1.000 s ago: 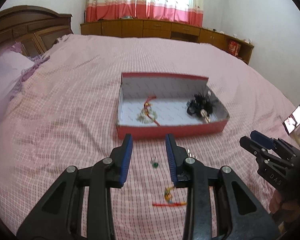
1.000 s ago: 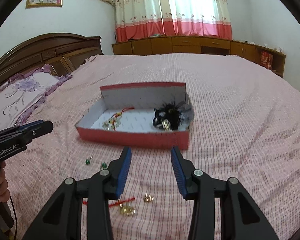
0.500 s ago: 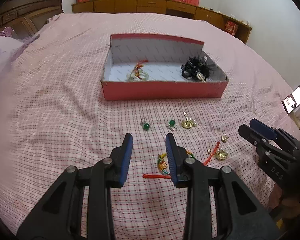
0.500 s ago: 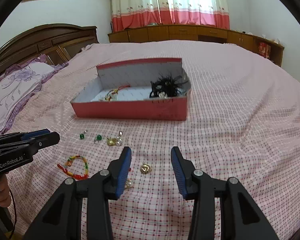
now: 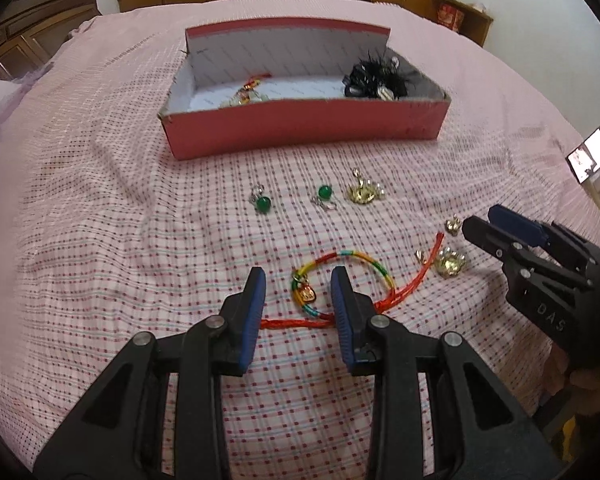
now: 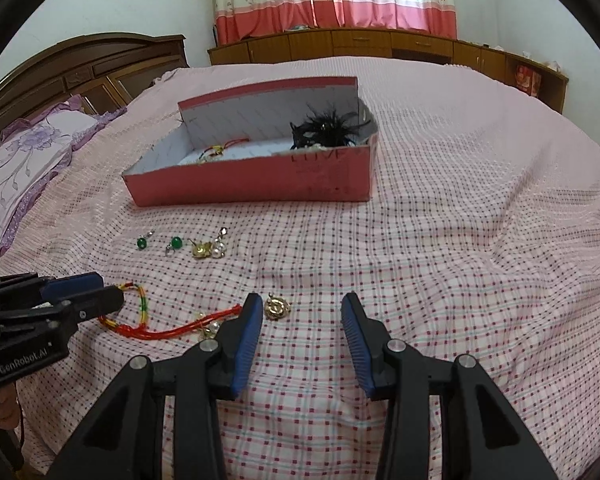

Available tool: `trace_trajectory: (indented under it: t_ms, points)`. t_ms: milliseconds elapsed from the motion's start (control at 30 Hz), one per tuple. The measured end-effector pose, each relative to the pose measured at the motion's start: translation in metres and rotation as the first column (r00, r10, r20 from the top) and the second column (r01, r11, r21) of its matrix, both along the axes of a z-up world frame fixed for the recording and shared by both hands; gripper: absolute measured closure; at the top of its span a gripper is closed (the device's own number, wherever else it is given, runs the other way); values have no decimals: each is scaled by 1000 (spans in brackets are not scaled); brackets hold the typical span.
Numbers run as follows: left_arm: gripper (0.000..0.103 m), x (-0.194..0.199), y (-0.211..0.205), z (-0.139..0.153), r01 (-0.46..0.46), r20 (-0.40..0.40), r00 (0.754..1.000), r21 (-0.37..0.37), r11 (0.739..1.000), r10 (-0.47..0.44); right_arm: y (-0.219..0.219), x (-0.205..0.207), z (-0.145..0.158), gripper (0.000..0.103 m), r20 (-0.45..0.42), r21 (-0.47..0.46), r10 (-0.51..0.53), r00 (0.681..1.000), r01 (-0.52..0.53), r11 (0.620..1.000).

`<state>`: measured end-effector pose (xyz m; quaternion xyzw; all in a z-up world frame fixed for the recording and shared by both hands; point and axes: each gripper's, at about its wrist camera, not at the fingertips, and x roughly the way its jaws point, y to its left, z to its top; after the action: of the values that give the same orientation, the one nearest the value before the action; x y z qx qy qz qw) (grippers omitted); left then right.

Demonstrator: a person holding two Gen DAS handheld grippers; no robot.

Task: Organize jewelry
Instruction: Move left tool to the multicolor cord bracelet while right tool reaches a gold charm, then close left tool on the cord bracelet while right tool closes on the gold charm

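Note:
A red open box (image 5: pixel 300 128) stands on the pink checked bedspread (image 5: pixel 100 240), holding a black feather piece (image 5: pixel 376 76) and a red-corded charm (image 5: pixel 248 94). In front of it lie two green bead earrings (image 5: pixel 263 204), a gold brooch (image 5: pixel 362 192), small gold pieces (image 5: pixel 450 264) and a multicoloured cord bracelet (image 5: pixel 356 258). My left gripper (image 5: pixel 298 280) is open, low over the bed, its fingers either side of the bracelet's gold charm (image 5: pixel 306 292). My right gripper (image 6: pixel 302 304) is open, with a gold ring piece (image 6: pixel 277 307) just inside its left finger.
A phone (image 5: pixel 590 154) is propped at the bed's right edge. A purple floral pillow (image 6: pixel 24 160) and a dark wooden headboard (image 6: pixel 100 60) are at the left. Wooden cabinets (image 6: pixel 380 44) run under the curtains behind the bed.
Both grippers have sunk toward the bedspread and tipped downward. The loose jewellery now sits right at their fingertips; the left one has come around the bracelet charm. Neither opening changed.

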<state>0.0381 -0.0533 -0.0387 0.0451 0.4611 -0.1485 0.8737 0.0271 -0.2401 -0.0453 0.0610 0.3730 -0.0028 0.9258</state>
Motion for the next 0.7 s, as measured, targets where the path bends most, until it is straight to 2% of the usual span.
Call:
trace_trajectory:
  t_ms: [300,533,700]
  points:
    - [78,2,0,-15,11,-12,1000,3,1000,-11,7,8,-11,60,-24,-11,26,999,-27,1000]
    - [80,4,0,-19,14,-23,1000,0,1000,-14,13,13,-16,80,-39,-28,50,998,-51,998]
    - [82,7,1,-19,8,-30,1000,-4,1000,-8,16,15,-18,85,-42,-36,54,998,-55,998]
